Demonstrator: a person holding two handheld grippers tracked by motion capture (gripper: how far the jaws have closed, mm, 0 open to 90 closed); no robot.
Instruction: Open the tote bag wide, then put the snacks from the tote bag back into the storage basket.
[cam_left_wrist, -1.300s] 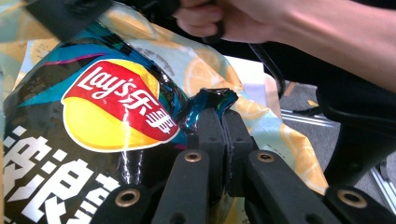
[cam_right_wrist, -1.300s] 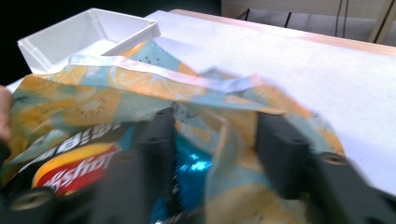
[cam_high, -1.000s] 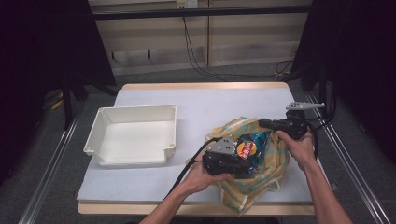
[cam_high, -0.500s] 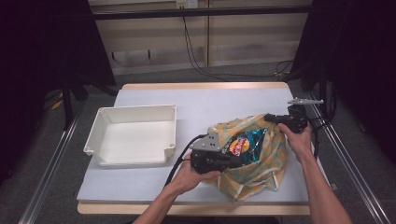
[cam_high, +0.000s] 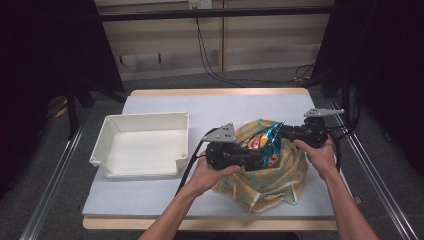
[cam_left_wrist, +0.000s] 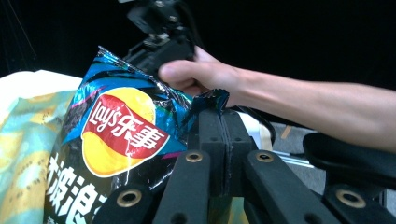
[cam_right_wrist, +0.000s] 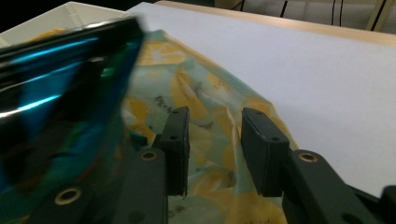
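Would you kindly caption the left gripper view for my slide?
Left gripper shut on a corner of the crisp bag above the yellow-patterned cloth bag.

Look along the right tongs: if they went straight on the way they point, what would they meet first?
Probably the yellow-patterned cloth bag, lying directly ahead of the open right tongs. The chip bag sits just to one side; depth is hard to judge.

Chip bag (cam_right_wrist: 60, 107) blurred, cut off at left edge.
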